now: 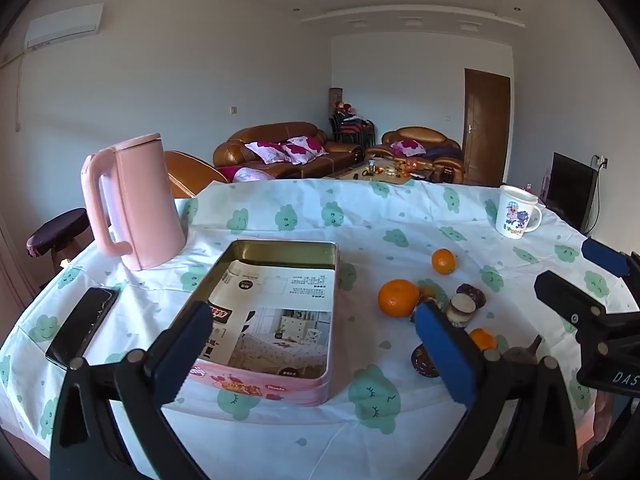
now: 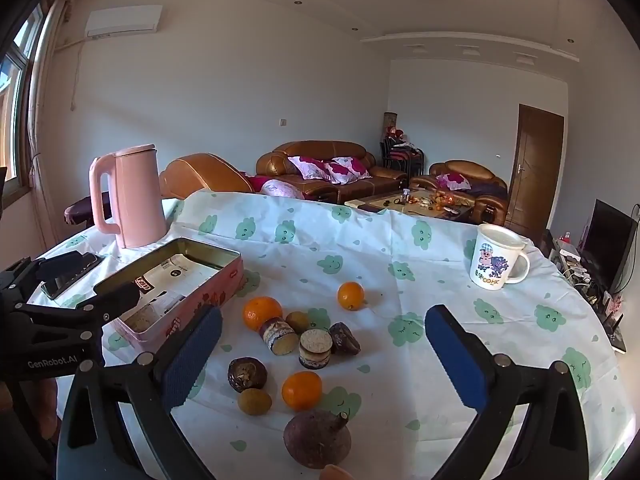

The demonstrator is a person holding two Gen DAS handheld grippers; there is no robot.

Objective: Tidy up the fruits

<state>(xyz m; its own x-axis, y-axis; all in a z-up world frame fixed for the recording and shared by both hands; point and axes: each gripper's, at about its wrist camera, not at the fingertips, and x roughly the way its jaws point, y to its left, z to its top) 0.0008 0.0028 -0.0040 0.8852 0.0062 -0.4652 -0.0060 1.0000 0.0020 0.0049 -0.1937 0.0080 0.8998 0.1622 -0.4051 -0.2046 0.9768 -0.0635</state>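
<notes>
A pink rectangular tin lies open on the table, lined with printed paper. Beside it lie three oranges, also in the left wrist view. Near them are several dark cut pieces, small brownish fruits and a dark purple fruit. My left gripper is open and empty above the tin's near end. My right gripper is open and empty above the fruit pile.
A pink kettle stands at the far left. A black phone lies left of the tin. A white cartoon mug stands at the far right. The table edge curves along the right.
</notes>
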